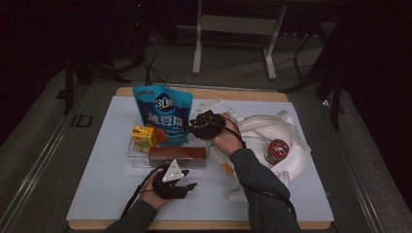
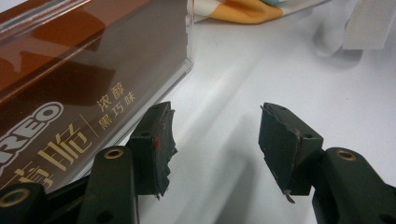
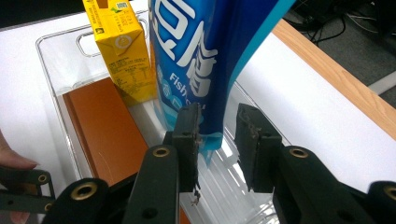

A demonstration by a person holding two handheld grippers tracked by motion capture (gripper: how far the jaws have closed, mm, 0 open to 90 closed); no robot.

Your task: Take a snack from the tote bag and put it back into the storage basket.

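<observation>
A clear tray [image 1: 131, 155] [image 3: 56, 49] holds a tall blue snack bag [image 1: 163, 112] [image 3: 201, 51], a yellow drink carton [image 1: 144, 137] [image 3: 121, 46] and a brown biscuit box [image 1: 177, 155] [image 2: 70, 84] [image 3: 105, 126]. My right gripper [image 1: 206, 125] [image 3: 218, 109] sits at the bag's right side. Its jaws straddle the bag's lower side edge. One pad lies against the edge and a gap shows at the other, so it is open. My left gripper [image 1: 187, 186] [image 2: 215, 109] rests on the white mat just in front of the brown box, open with nothing between its jaws.
A white cloth bag [image 1: 262, 131] lies to the right of the tray with a red can [image 1: 276, 150] on it. Its orange-patterned edge [image 2: 243, 11] shows beyond the box. The white mat [image 1: 107, 184] covers a wooden table [image 1: 209, 93].
</observation>
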